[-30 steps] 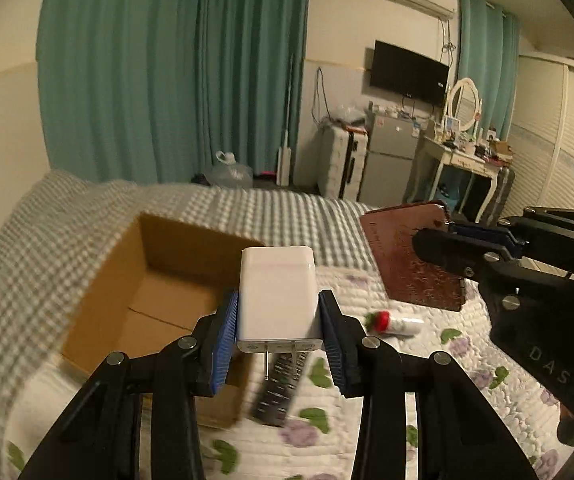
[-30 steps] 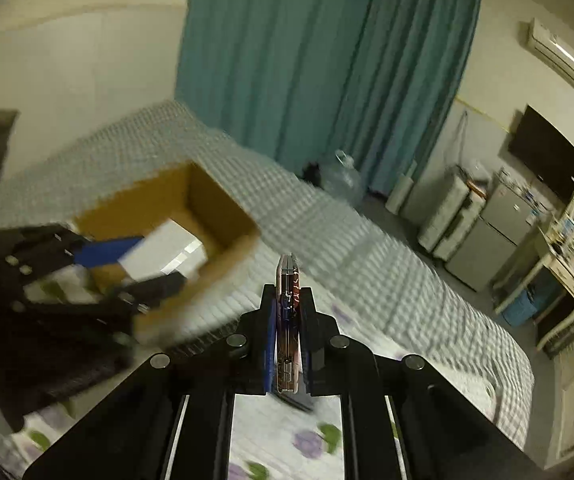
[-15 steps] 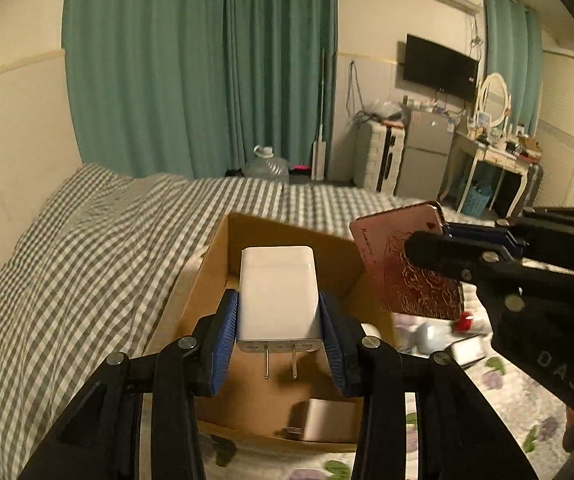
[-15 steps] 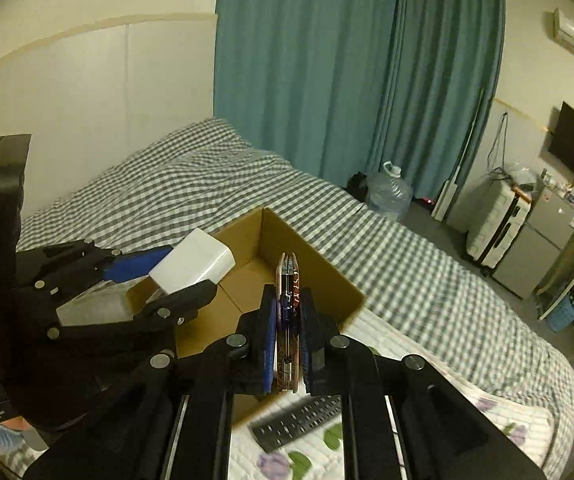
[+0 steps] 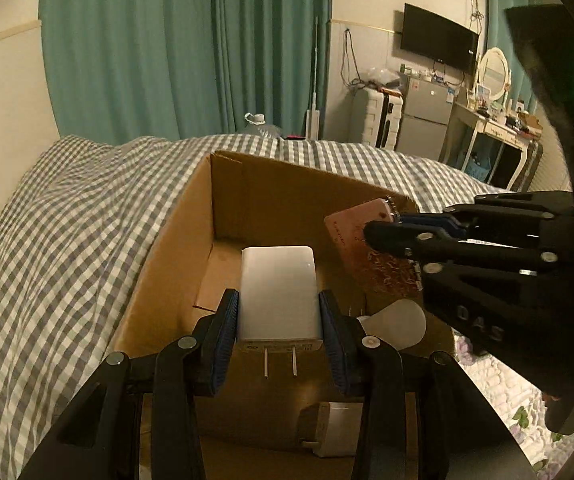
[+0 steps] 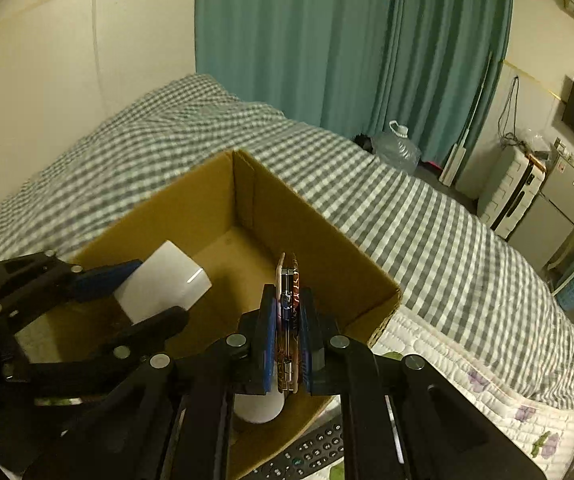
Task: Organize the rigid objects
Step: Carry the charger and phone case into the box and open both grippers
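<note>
- So far, we judge the sorting partly done: the cardboard box (image 5: 287, 208) on the bed (image 6: 427, 216) already holds a pale rounded item (image 5: 397, 324) and a small boxy piece (image 5: 327, 420) near its front wall.
- We see the left hand-held gripper (image 5: 279, 332) clamped on a white charger (image 5: 277, 292), prongs pointing back toward the camera, hanging over the box floor at about 6 o'clock in the left wrist view.
- Our right hand-held gripper (image 6: 287, 340) is pressed together on a thin patterned card-like case (image 6: 287, 320), held on edge; in the left wrist view it sits at 3 o'clock, over the box's right side.
- Neither held thing has been let go, so both drops are left to do, as we judge it.
- Outside the box, a remote control (image 6: 307, 452) lies on the floral quilt (image 6: 487, 380) at 6 o'clock in the right wrist view, so we reckon at least that is left to collect.
- For room, the box's far half looks bare, with open floor ahead of the charger.
- We would watch the right wall's rim (image 6: 327, 240), which runs close beside the case, and the narrow gap between the two grippers.
</note>
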`<state>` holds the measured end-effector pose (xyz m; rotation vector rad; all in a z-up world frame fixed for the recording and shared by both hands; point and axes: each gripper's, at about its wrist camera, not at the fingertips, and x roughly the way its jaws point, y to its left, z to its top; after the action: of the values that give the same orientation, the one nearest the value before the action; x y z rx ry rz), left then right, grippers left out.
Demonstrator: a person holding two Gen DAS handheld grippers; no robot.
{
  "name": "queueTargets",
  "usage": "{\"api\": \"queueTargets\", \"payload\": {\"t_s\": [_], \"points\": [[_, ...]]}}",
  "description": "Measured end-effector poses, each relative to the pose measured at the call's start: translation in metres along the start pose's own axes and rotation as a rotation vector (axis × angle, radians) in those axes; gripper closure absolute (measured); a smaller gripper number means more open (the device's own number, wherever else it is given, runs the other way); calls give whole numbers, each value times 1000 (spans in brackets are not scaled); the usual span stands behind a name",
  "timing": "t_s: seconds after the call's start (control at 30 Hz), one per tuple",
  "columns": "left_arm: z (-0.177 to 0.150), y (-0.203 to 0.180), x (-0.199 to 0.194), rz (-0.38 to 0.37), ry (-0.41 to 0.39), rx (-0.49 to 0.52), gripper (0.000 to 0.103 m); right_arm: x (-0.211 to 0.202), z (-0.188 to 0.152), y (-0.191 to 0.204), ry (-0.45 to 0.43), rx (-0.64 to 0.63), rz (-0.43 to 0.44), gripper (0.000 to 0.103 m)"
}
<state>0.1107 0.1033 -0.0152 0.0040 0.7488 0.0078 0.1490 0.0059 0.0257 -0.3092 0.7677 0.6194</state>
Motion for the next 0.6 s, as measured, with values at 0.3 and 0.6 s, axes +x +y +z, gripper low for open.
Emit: {"api": "queueTargets", "payload": {"t_s": [0.3,0.6], "points": [[-1,-1,2,8,12,-2,59,11,-8,-10,13,43,29,93],[11,-17,-41,48,-30,-19,38,-66,-3,-35,-128,88,-22,42]]}}
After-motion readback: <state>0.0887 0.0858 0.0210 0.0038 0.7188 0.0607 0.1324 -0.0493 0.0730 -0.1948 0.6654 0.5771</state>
